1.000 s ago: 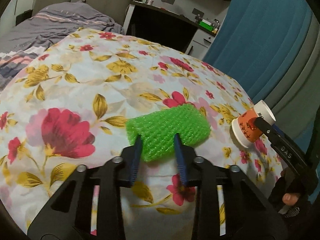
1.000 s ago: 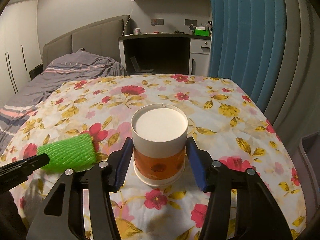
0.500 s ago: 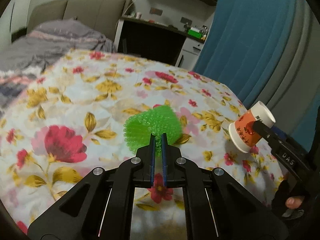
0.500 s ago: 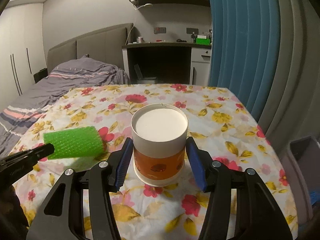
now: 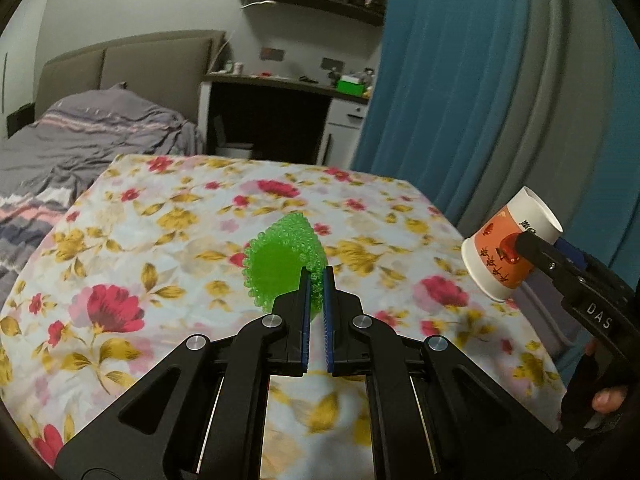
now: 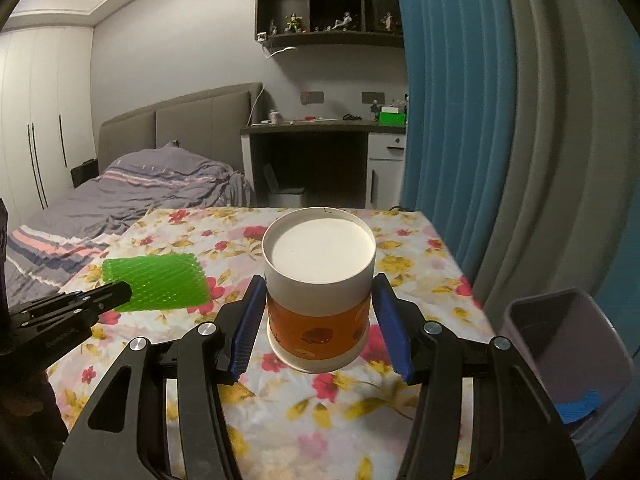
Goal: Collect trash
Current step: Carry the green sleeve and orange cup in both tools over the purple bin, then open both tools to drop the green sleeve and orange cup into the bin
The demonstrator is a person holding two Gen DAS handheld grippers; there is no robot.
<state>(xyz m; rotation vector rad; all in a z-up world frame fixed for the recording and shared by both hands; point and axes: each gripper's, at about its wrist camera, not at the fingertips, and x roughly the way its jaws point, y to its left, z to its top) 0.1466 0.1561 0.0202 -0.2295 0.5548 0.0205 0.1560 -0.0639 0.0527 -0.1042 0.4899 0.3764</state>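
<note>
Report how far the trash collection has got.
Done: both pieces are picked up. In hand: the left gripper pinches the green foam mesh sleeve; the right gripper holds the orange-and-white paper cup. Left: dropping both into the grey bin beside the table.

I count one green foam net (image 5: 280, 264) and one paper cup (image 6: 320, 280), so two pieces of trash. There is one bin (image 6: 568, 344) (beside my worktop (image 6: 420, 264)) and two grippers, the left gripper (image 5: 316, 280) and the right gripper (image 6: 320, 312).
</note>
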